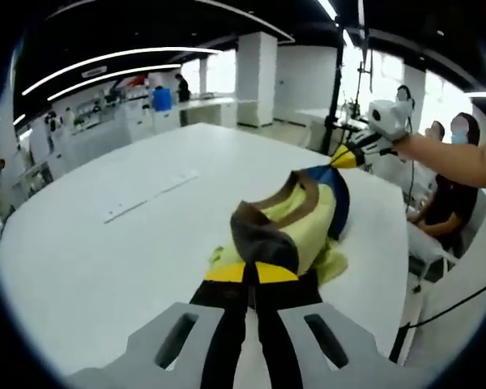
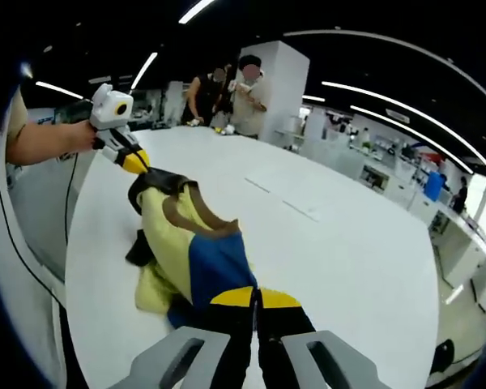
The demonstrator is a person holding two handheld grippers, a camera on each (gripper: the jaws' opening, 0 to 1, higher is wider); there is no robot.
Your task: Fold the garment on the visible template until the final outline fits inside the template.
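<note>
Pale yellow garment with brown and blue panels on a white table

The garment (image 1: 296, 227) is pale yellow with a dark brown collar band, tan trim and a royal blue panel at its 2 o'clock end. Both grippers, left gripper (image 1: 251, 274) and right gripper (image 2: 255, 298), have black jaws with yellow tips and grey bodies. The table (image 1: 105, 243) is plain white.

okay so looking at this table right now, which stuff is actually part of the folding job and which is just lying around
Part of the job:
- garment, yellow, blue and brown, lifted between both claws
- left claw, shut on one end
- right claw, shut on the other end
- white table under it

Just lying about:
- pale strip on the table
- blue container on the far counter
- people standing beyond the table
</note>
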